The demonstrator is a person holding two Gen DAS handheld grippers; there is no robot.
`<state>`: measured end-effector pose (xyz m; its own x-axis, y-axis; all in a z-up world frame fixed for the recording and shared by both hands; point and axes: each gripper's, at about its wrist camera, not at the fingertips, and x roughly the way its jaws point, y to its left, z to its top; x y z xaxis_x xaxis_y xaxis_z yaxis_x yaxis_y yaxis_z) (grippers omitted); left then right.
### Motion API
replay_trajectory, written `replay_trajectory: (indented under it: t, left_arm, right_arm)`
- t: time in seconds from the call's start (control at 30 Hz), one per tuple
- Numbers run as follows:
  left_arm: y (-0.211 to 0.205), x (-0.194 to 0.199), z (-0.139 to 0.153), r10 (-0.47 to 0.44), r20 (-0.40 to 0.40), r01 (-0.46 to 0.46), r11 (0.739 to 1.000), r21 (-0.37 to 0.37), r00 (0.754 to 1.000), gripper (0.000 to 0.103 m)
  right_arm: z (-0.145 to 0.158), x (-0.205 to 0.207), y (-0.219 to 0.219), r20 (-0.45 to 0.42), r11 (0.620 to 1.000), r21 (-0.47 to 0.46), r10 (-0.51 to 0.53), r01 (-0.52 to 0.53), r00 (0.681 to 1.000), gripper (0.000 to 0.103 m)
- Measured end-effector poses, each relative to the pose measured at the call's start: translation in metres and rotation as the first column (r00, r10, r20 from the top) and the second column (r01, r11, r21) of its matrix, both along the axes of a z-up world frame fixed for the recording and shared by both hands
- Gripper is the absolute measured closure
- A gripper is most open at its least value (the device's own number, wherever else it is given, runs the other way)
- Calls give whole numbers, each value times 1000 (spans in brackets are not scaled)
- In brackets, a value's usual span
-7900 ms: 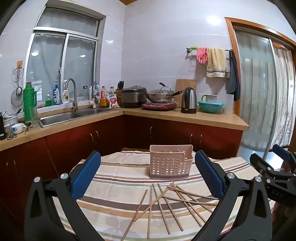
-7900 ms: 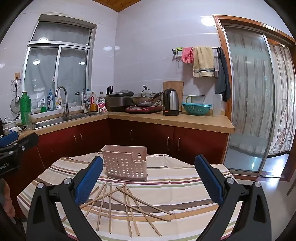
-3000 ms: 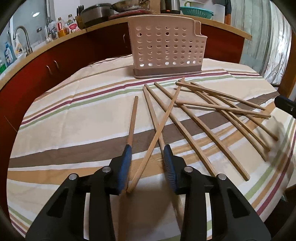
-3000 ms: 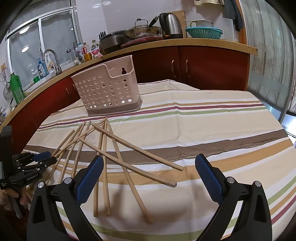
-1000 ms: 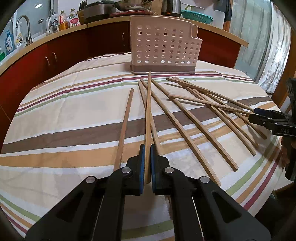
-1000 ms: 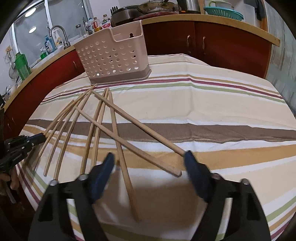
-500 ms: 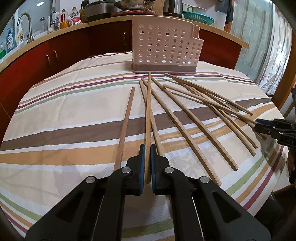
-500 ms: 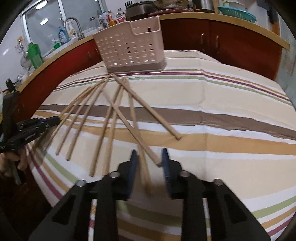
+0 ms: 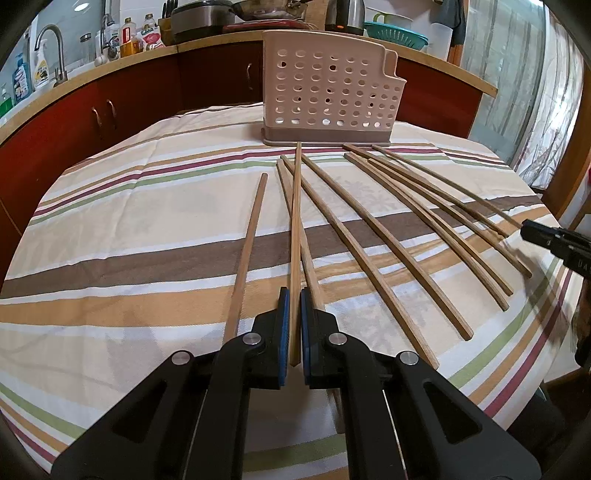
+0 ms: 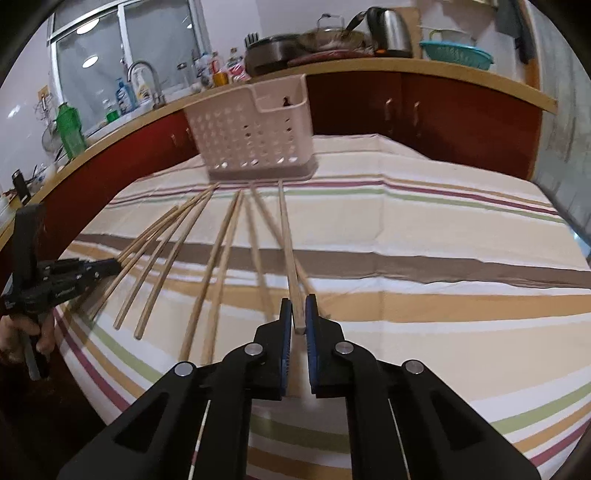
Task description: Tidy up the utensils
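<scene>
A pink perforated utensil holder (image 9: 328, 92) (image 10: 255, 136) stands at the far side of the striped tablecloth (image 9: 147, 221). Several wooden chopsticks (image 9: 388, 243) lie fanned out in front of it. My left gripper (image 9: 293, 295) is shut on the near end of one chopstick (image 9: 295, 221), which points straight at the holder. My right gripper (image 10: 298, 306) has its jaws closing, and the pads press on the end of another chopstick (image 10: 286, 240). Each gripper shows at the edge of the other's view: the right gripper (image 9: 546, 236) and the left gripper (image 10: 107, 264).
Loose chopsticks (image 10: 221, 266) lie between the two grippers. The round table's edge (image 10: 85, 354) drops off close to both hands. Red cabinets (image 9: 129, 96) and a counter with a kettle (image 10: 391, 29) and a sink tap (image 9: 51, 48) stand behind.
The right gripper's jaws have come together from wide apart onto a chopstick end, and its view has swung so the chopstick points at the holder. The left gripper has kept still.
</scene>
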<state>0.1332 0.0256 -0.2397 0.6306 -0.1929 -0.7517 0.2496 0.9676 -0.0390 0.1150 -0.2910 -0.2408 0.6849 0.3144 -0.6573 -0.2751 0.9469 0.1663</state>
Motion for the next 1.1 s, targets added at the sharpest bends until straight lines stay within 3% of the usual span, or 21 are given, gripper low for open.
replay_trajectory:
  t: [0.27,0.5,0.6,1.1]
  left_arm:
    - [1,-1,0,7,-2,-7,1000,-6,1000,97]
    - [0,-2,-1,10,-2,-10,1000,-6,1000,97]
    - [0,-3,0,14,5,-14,1000,-5,1000,97]
    - [5,-22,24,29,94,-27,999,-26,995,97]
  right_arm:
    - [-19,5,2,-67,1000,6,9,-8,998,95]
    - [-25,6,10,-36,1000,-28,-5,4,999,90]
    - [-25,3,10,-33,999,-36,-7,6,999,95]
    - [16,-19,7,97,998,-40,-51,55,994,96]
